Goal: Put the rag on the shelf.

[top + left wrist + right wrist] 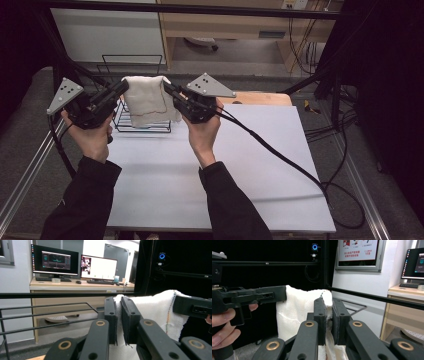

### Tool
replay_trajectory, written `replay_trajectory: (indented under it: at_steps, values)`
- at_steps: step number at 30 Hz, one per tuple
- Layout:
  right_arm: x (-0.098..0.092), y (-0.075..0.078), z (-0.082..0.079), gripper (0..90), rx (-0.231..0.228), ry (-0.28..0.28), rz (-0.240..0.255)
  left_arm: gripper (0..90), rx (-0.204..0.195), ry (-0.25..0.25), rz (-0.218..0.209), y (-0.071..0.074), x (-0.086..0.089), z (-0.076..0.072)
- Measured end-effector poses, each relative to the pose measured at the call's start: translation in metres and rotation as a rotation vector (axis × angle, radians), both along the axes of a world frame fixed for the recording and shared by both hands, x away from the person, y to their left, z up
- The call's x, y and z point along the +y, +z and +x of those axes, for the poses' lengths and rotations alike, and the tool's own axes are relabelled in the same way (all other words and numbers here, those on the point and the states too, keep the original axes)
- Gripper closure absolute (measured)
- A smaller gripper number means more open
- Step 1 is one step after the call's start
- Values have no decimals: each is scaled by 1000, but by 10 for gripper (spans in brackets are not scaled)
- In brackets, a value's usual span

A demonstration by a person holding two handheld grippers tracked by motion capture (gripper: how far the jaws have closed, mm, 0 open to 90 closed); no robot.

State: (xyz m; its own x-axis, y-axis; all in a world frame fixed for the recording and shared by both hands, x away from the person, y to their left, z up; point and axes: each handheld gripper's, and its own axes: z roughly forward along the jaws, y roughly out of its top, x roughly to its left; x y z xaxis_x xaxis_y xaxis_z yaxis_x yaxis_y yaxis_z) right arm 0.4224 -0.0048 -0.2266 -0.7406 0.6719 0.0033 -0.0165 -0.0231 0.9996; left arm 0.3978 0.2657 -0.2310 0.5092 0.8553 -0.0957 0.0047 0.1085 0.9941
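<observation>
At the upper left of the high view, a white towel (146, 100) hangs in the air between two grippers, above a black wire rack (142, 122) that stands at the far left edge of the white table (260, 170). The left gripper (121, 89) pinches the towel's upper left corner, its jaws nearly closed with cloth between them. The right gripper (167, 89) pinches the upper right corner the same way. Both are held level, jaws pointing toward each other. A thin red line runs down the towel's right side. In the left gripper view, two monitors (75, 263) sit on a desk at upper left, and rack bars cross the left side.
</observation>
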Motion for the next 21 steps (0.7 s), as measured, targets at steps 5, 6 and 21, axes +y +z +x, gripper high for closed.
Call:
replay_trajectory:
  at_steps: [5, 6, 21]
  values:
    - [8, 6, 5, 837, -6, 0, 1, 832, -4, 15, -1, 6, 6, 5]
    - [9, 7, 6, 837, -6, 0, 2, 832, -5, 18, -2, 8, 7, 6]
    - [30, 26, 22, 837, -20, 3, 5, 833, -19, 51, -7, 28, 22, 20]
